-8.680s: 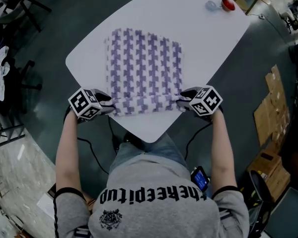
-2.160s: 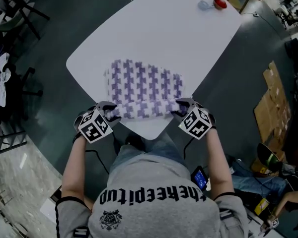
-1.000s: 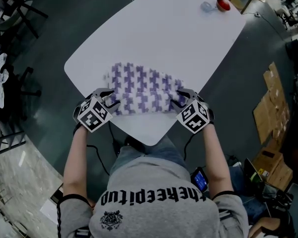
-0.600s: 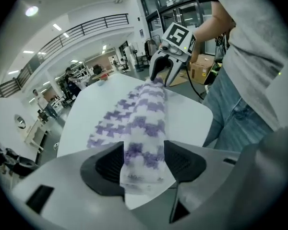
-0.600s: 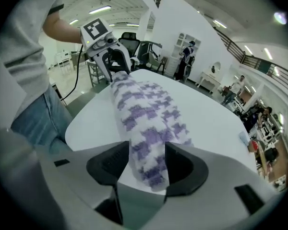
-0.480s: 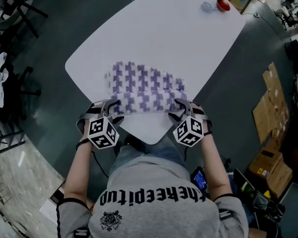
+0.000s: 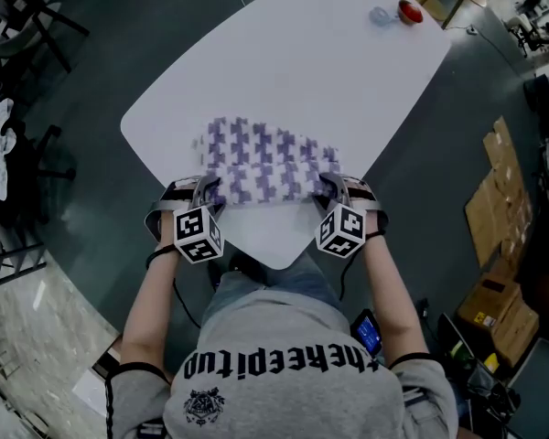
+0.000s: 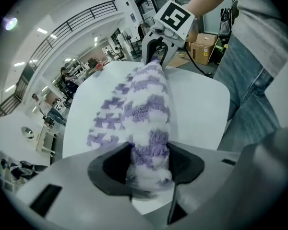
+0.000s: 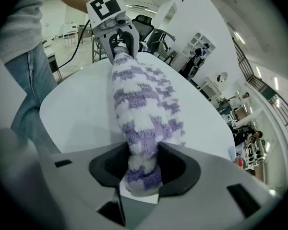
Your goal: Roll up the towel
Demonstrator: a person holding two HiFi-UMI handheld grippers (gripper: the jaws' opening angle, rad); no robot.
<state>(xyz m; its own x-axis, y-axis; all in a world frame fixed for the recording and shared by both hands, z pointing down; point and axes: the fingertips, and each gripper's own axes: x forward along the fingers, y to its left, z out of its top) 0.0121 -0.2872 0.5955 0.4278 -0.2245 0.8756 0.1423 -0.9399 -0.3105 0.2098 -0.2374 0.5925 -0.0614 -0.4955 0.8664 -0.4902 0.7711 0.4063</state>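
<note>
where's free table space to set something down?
Biggest bare patch: the table between the towel and the red object with a small bluish thing at the far corner. Smaller one between towel and left corner. Crowded near the front edge, around the towel roll.

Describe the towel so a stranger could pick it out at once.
On the white table, look at the edge nearest the person. The towel lies there partly rolled: fluffy, white with a purple houndstooth pattern. The only other things, a small red object and a pale one, sit at the far corner.
</note>
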